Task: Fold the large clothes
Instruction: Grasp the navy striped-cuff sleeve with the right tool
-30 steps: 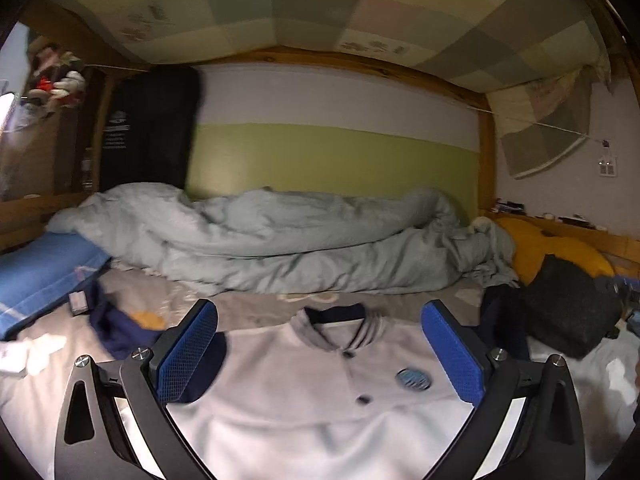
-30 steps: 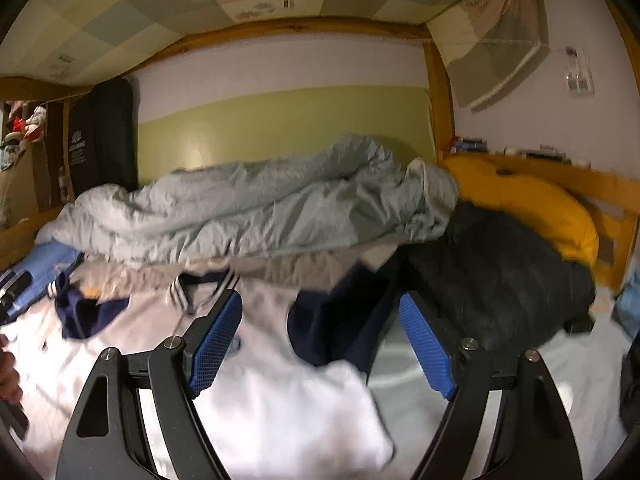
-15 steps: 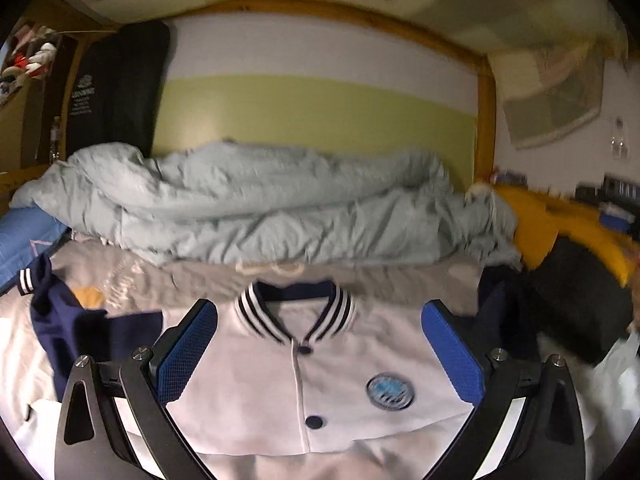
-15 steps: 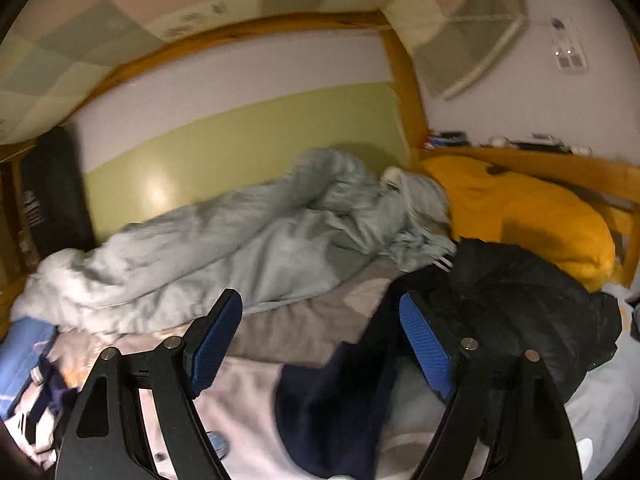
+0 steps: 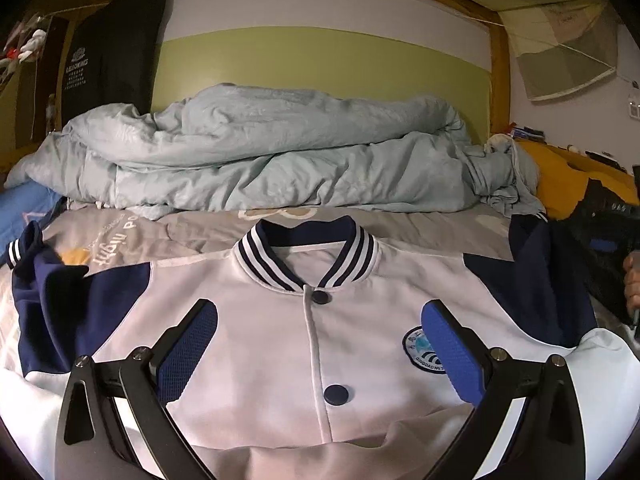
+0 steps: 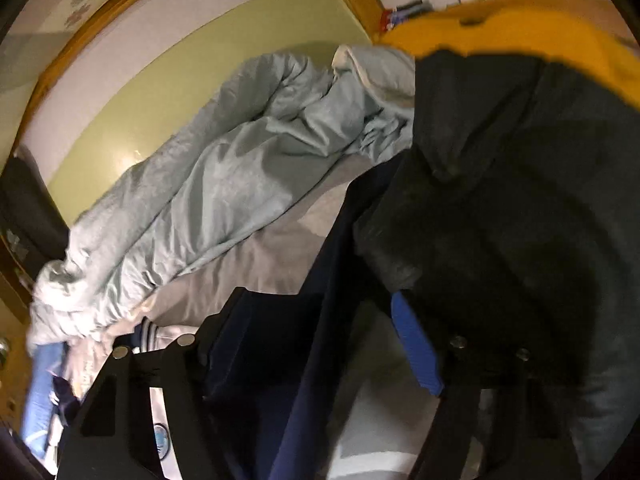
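Note:
A white varsity jacket [image 5: 360, 344] with navy sleeves and a striped collar [image 5: 306, 258] lies face up on the bed, buttoned. My left gripper [image 5: 320, 320] hovers open over its chest, with nothing between the blue pads. My right gripper [image 6: 326, 320] is rolled to one side at the jacket's navy right sleeve [image 6: 320, 360]. Its jaws are closing with the sleeve cloth between them, and the pads do not visibly press on it. The other navy sleeve [image 5: 52, 300] lies crumpled at the left.
A pale green duvet [image 5: 280, 152] is heaped along the wall behind the jacket. A black puffer jacket [image 6: 500, 220] and a yellow pillow [image 6: 520, 28] crowd the right side. A blue pillow [image 5: 20, 212] lies at the left. A person's hand [image 5: 631, 280] shows at the right edge.
My left gripper came down and closer over the jacket's chest. My right gripper swung right, rolled, and now straddles the navy sleeve with narrower jaws.

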The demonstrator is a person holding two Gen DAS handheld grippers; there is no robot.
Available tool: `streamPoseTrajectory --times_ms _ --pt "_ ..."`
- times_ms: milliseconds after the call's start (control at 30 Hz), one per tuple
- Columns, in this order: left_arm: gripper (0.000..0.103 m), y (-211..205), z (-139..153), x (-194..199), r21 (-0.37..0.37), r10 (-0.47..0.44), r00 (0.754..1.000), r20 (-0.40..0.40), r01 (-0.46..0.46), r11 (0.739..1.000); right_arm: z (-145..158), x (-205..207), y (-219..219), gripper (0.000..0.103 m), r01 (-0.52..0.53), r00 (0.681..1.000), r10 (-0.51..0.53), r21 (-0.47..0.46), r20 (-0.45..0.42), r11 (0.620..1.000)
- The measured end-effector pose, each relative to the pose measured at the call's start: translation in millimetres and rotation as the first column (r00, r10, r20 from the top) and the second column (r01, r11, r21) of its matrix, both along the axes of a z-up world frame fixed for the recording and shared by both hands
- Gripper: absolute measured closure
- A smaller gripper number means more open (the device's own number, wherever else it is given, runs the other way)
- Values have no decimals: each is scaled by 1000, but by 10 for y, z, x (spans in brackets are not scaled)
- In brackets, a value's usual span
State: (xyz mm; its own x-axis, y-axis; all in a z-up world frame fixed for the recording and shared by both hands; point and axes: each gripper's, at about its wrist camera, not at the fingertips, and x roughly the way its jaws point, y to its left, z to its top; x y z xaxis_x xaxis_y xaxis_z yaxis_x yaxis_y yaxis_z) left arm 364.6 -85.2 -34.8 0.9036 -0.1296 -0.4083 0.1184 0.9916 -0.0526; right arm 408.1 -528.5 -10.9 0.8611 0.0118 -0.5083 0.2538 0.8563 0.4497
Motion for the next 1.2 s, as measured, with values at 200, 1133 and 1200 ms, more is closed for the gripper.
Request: streamPoseTrajectory --times_ms 200,1133,1200 --pt "0 -122 24 -75 71 -21 999 50 18 997 -266 237 68 47 -34 997 33 -15 -69 999" --pt "0 9 79 -120 26 55 997 47 -56 998 47 -49 1770 73 -640 768 627 -138 -131 756" --pt "0 13 75 -112 30 53 998 45 -55 998 192 -130 1554 66 -566 824 565 -104 -43 818"
